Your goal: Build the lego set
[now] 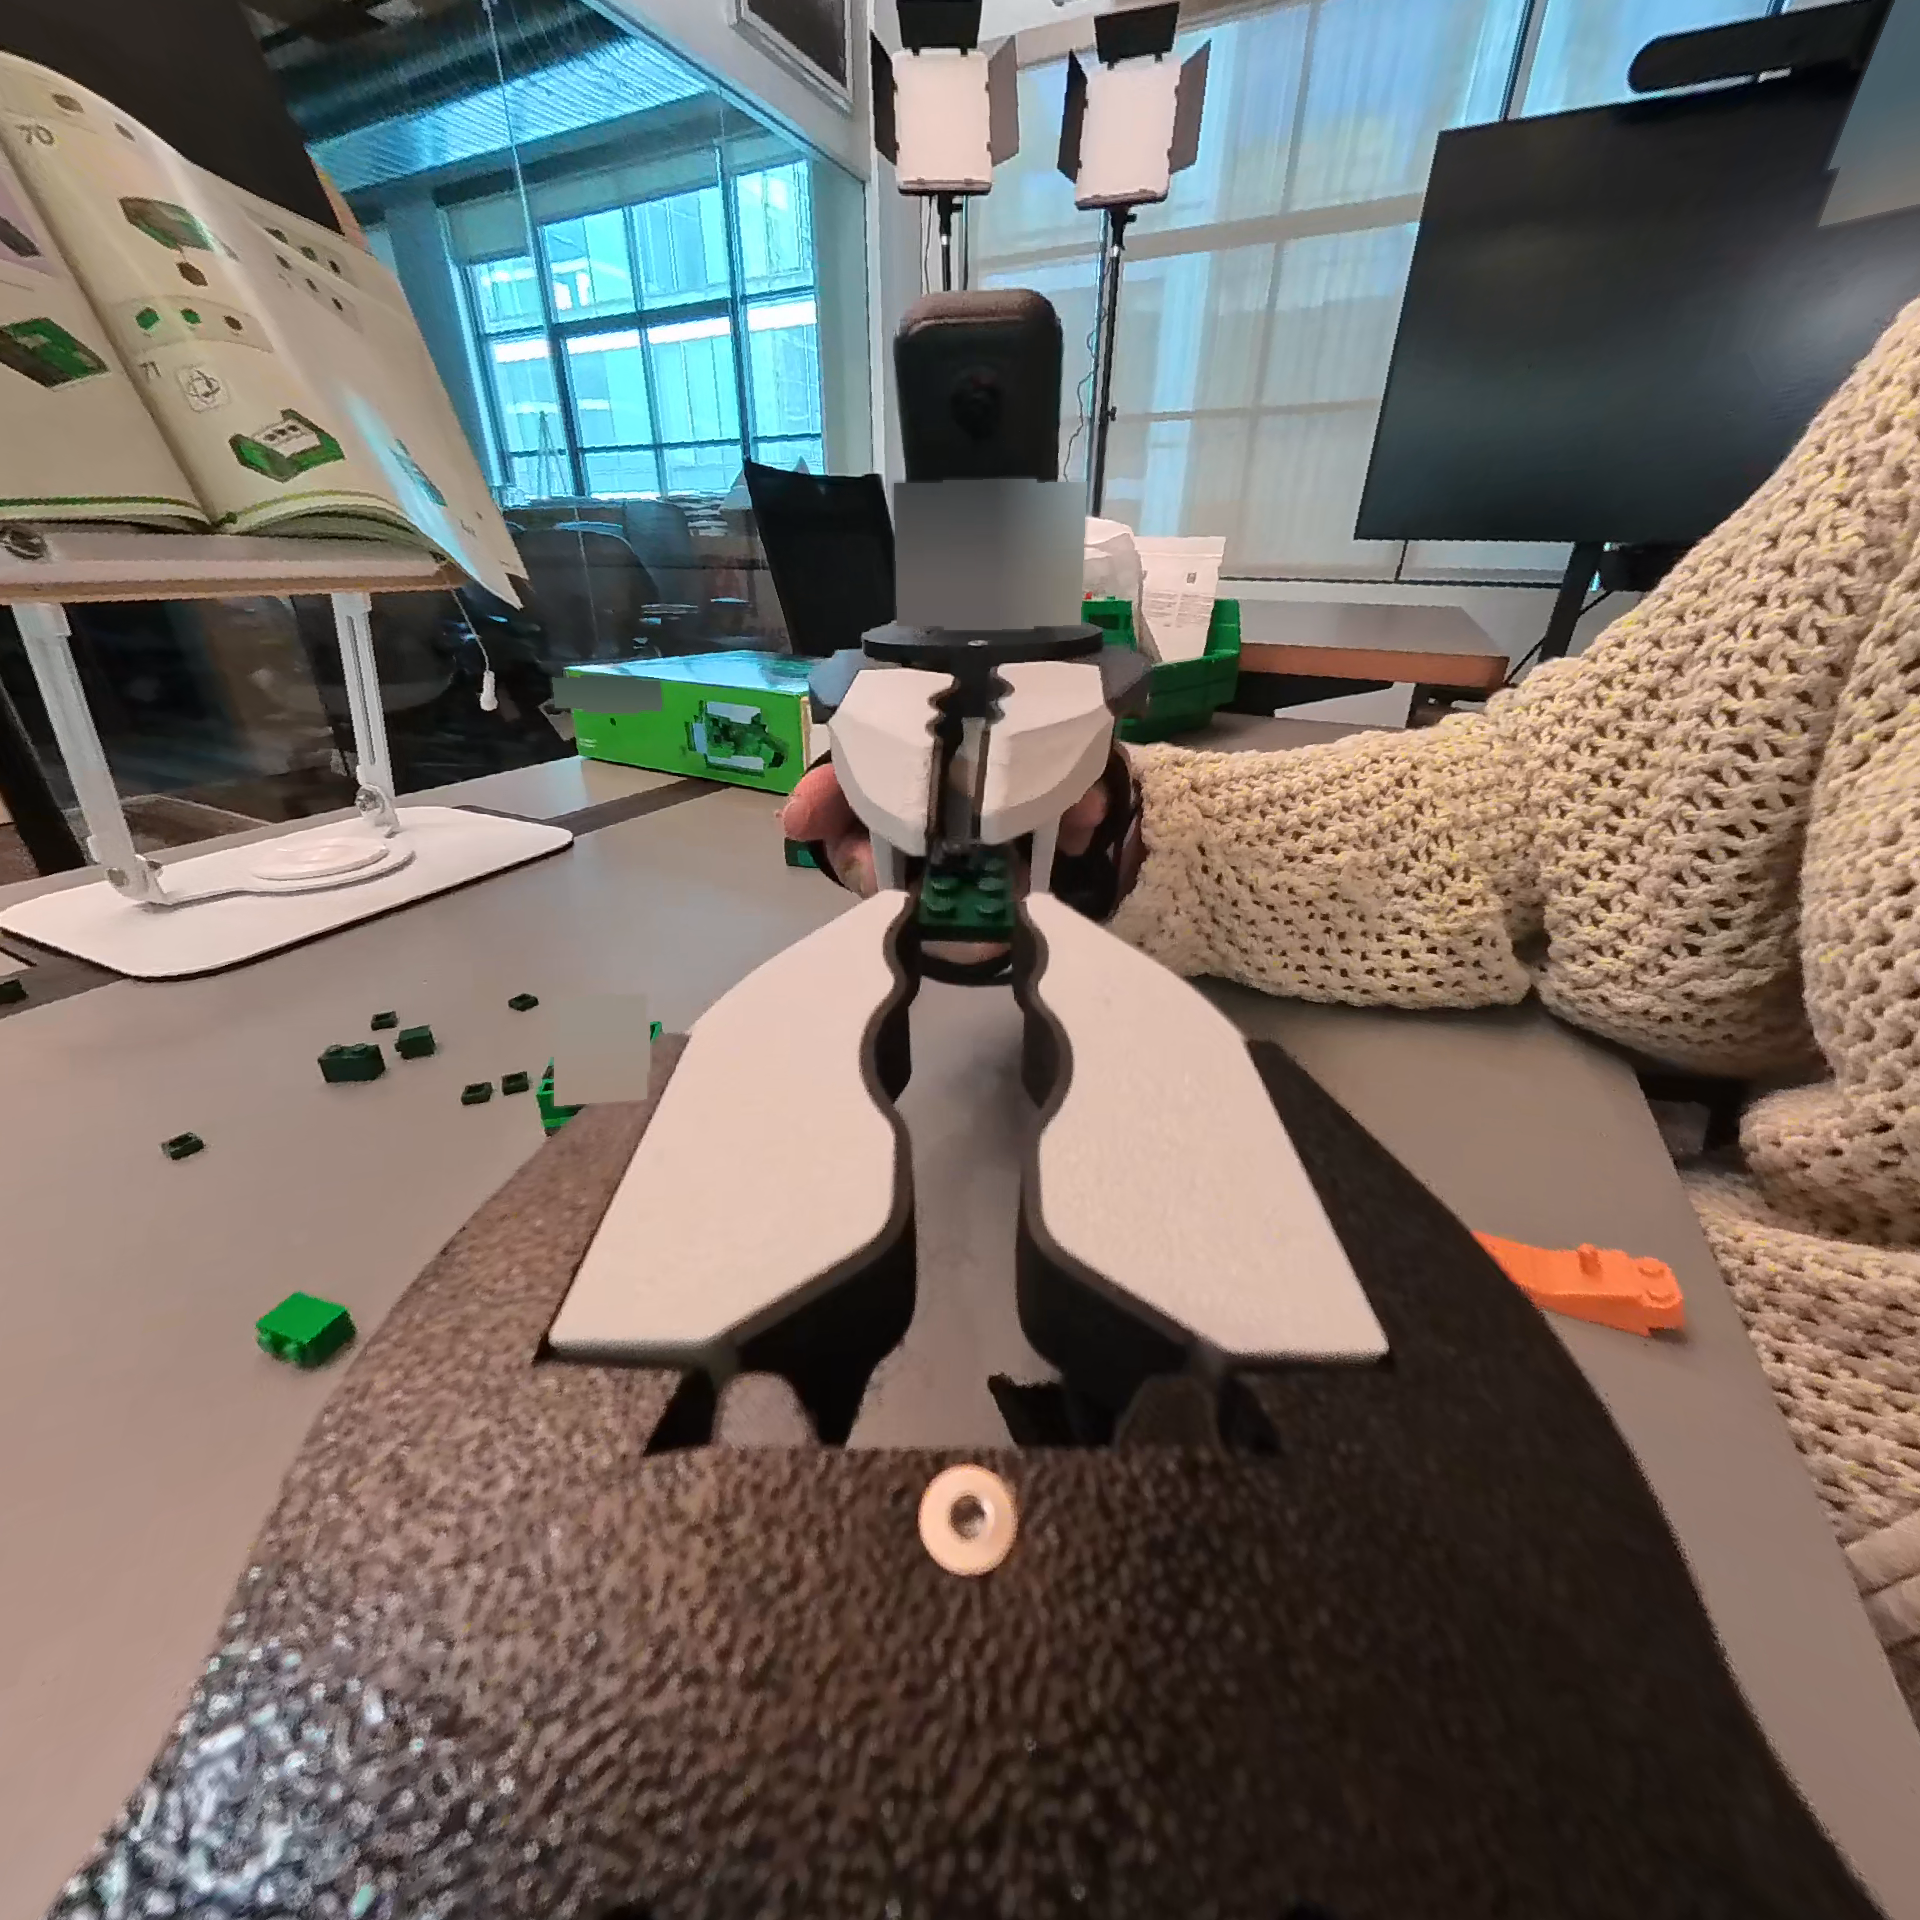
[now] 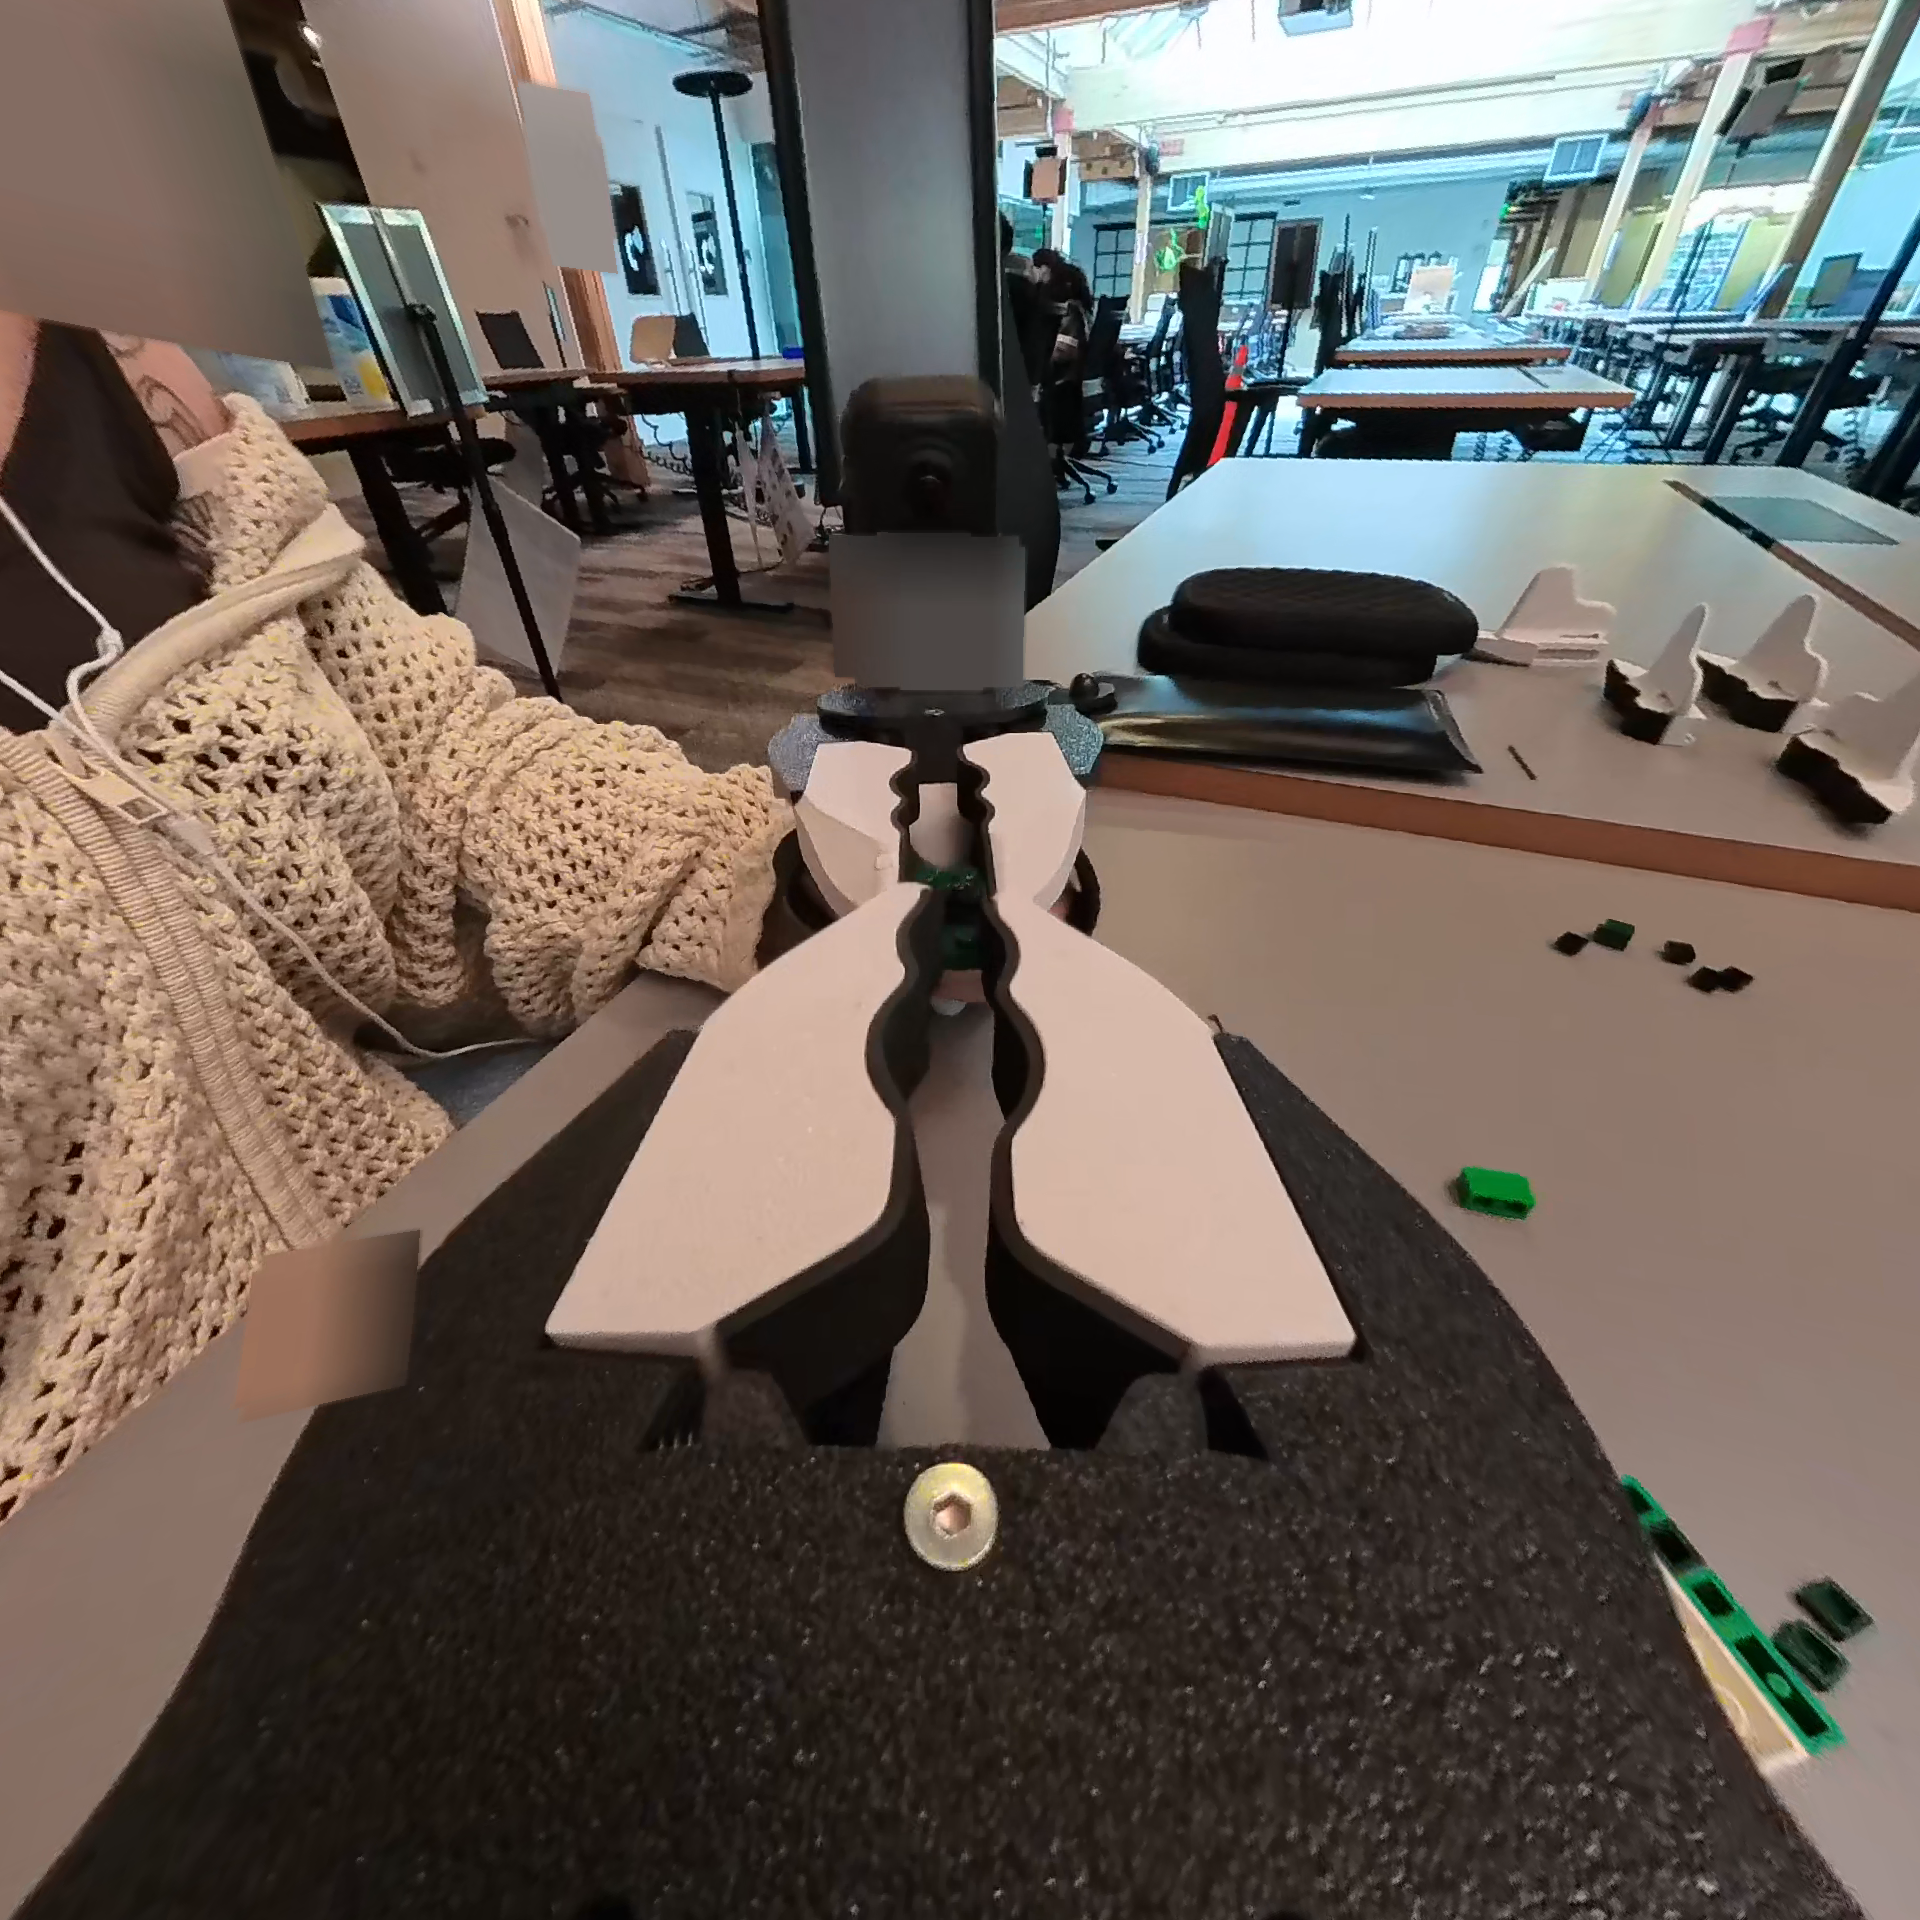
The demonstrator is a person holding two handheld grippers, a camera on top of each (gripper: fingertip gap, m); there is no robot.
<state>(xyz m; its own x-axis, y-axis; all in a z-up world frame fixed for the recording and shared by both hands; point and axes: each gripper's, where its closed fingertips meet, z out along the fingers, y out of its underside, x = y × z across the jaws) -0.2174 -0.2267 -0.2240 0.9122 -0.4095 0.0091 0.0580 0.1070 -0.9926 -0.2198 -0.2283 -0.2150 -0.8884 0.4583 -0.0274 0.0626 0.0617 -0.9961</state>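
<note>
Two claws (image 1: 961, 914) (image 2: 951, 914) pinch green brick assembly (image 1: 961, 896) above table (image 1: 208, 1247).

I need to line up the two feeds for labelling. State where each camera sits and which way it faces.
Left wrist view: on the left gripper, looking forward along its fingers at the right gripper opposite; a knit sleeve shows, and an open instruction booklet on a stand.
Right wrist view: on the right gripper, facing back at the left gripper; the other sleeve shows.
Shared: the two grippers tip to tip on one green lego piece, and loose bricks on the grey table.
</note>
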